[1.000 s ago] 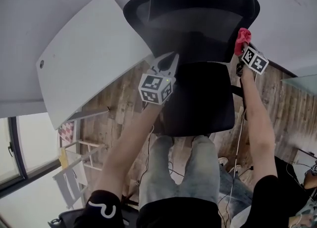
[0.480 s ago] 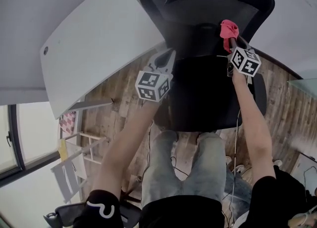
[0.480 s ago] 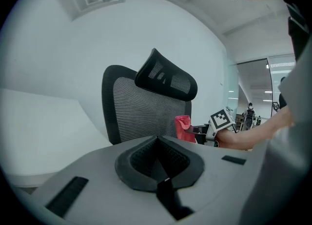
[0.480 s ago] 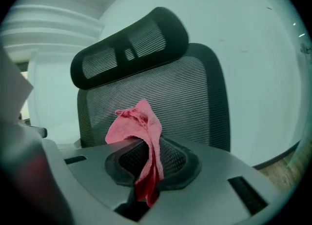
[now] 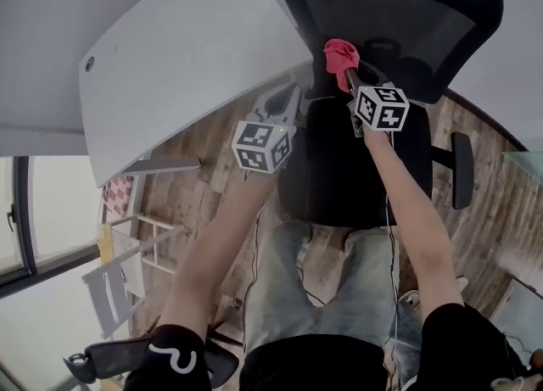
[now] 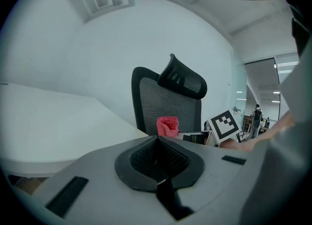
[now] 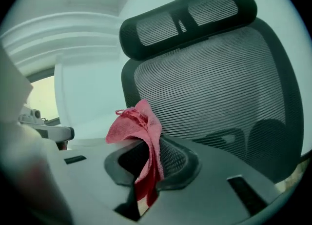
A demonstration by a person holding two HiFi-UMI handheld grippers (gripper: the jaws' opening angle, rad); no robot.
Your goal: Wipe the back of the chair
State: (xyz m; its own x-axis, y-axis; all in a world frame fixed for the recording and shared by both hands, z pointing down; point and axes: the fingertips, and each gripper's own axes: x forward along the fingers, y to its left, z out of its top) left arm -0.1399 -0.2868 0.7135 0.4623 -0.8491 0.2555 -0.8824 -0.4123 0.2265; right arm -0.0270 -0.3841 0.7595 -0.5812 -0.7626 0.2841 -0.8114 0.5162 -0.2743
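**Head view: red cloth held up at the chair's mesh back**

Head view is showing the right gripper (image 5: 349, 80) reaching forward over the black seat (image 5: 339, 177) of an office chair (image 5: 399, 16). It is pinching a crumpled red cloth (image 5: 341, 56) at the lower part of the mesh backrest (image 7: 219, 82). In the right gripper view the jaws are pressing together on the cloth, which is bunching up above them and hanging down between them. The mesh is filling the view close behind it, under the headrest (image 7: 195, 16); whether cloth and mesh are touching cannot be told. The left gripper (image 5: 288, 99) is hovering beside the seat's left edge, near the white bench (image 5: 187, 67). Its jaws are closing on each other with nothing between them.
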